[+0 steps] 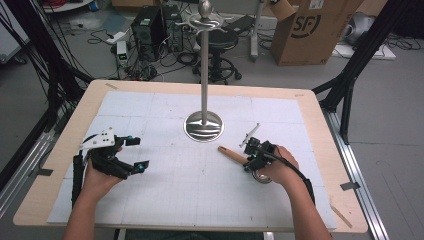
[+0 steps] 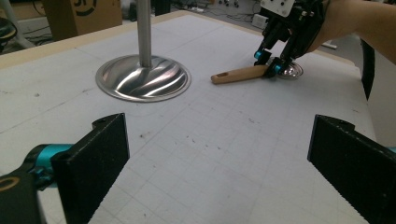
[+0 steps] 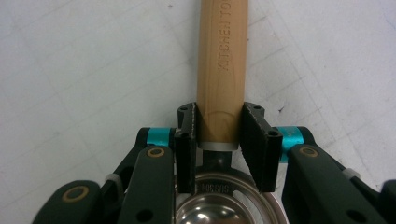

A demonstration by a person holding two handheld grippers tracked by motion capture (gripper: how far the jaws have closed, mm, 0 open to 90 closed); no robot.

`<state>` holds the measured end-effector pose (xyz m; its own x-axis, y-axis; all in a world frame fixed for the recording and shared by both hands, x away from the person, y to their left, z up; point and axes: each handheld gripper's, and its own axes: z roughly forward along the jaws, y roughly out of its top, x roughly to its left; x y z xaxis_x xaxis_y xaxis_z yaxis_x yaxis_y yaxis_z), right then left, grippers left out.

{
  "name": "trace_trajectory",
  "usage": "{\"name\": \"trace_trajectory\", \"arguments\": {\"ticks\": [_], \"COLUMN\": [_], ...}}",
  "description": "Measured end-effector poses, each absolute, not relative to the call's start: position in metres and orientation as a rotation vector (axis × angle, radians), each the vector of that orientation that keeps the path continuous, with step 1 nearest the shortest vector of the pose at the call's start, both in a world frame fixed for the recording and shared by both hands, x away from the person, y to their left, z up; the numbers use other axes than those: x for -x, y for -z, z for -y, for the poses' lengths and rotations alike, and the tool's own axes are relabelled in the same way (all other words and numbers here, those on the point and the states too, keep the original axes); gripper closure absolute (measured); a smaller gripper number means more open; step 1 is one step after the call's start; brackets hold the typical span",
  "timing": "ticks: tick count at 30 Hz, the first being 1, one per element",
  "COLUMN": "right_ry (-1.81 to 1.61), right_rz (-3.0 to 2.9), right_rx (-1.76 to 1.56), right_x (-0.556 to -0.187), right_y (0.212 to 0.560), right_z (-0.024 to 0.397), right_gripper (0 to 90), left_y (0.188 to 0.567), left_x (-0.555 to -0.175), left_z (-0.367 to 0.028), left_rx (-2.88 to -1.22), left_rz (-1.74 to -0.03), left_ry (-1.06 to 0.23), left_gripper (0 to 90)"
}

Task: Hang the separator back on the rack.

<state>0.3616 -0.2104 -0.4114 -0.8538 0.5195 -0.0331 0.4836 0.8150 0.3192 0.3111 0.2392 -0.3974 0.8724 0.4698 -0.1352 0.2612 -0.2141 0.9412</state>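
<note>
Gripping wooden handle (image 3: 220,70) of metal ladle (image 1: 250,162) with right gripper (image 3: 220,135), pads pressing both sides just above steel neck; lying flat on white gridded mat (image 1: 200,190), near right of table (image 1: 320,130), handle pointing toward stand base (image 1: 203,126), bowl (image 3: 219,205) sitting under right hand (image 1: 280,167); hovering over mat at left with left gripper (image 2: 219,154), jaws spread wide, holding nothing; standing upright behind, steel pole (image 1: 204,65) on round base.
</note>
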Motion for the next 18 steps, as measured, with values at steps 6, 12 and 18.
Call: {"name": "trace_trajectory", "arguments": {"ticks": [6, 12, 18], "right_ry": [-0.423, -0.415, -0.459], "right_rz": [-2.872, -2.887, -2.884], "right_rx": [-0.805, -0.808, -0.834], "right_x": [-0.3621, -0.3624, -0.3636], "right_y": [0.4115, 0.4109, 0.4105], "right_z": [0.2081, 0.2068, 0.2101], "right_gripper": [64.6, 68.1, 68.7], "left_y": [0.3981, 0.3979, 0.3977], "left_x": [-0.3114, -0.3111, -0.3113], "left_z": [-0.2379, -0.2381, -0.2392], "left_rx": [-1.814, -1.815, -1.81], "left_rz": [-0.551, -0.55, -0.552], "left_ry": [-0.211, -0.209, -0.211], "left_gripper": [6.1, 6.1, 6.1]}}
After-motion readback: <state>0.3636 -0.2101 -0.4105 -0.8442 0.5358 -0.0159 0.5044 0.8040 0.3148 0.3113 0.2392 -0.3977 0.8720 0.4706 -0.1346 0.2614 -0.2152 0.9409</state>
